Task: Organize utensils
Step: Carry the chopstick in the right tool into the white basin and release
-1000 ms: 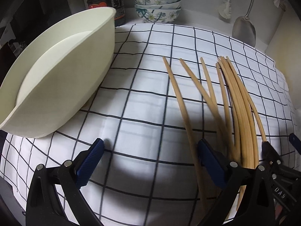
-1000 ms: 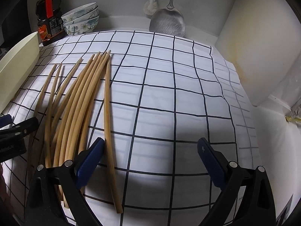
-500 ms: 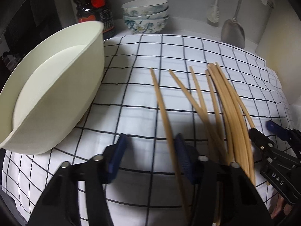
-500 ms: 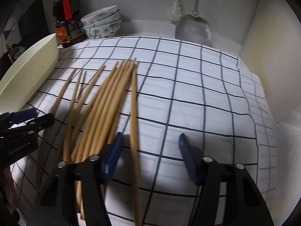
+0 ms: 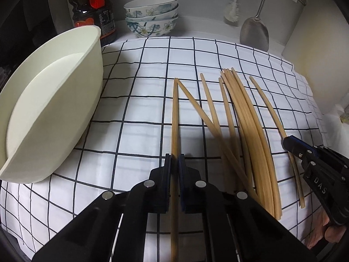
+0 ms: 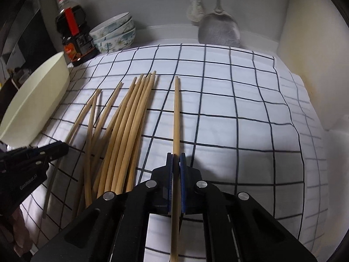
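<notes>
Leftmost, a smooth cream plastic oval tub [image 5: 50, 107] rests on the white black-gridded cloth [image 5: 139, 109], tilted on its side. Right of the tub, the left gripper [image 5: 174, 163] has its blue pads pinched on a slender round bamboo chopstick [image 5: 174, 113] pointing away over the cloth. Right of that, a loose bundle of bamboo chopsticks [image 5: 246, 120] lies flat on the cloth, fanned at the far ends. Right of the bundle, the right gripper [image 6: 176, 159] is clamped on another single bamboo chopstick [image 6: 176, 113]. Beyond the tub: dark sauce bottle [image 5: 93, 11], stacked floral ceramic bowls [image 5: 151, 17], hanging steel spatula [image 5: 254, 32].
</notes>
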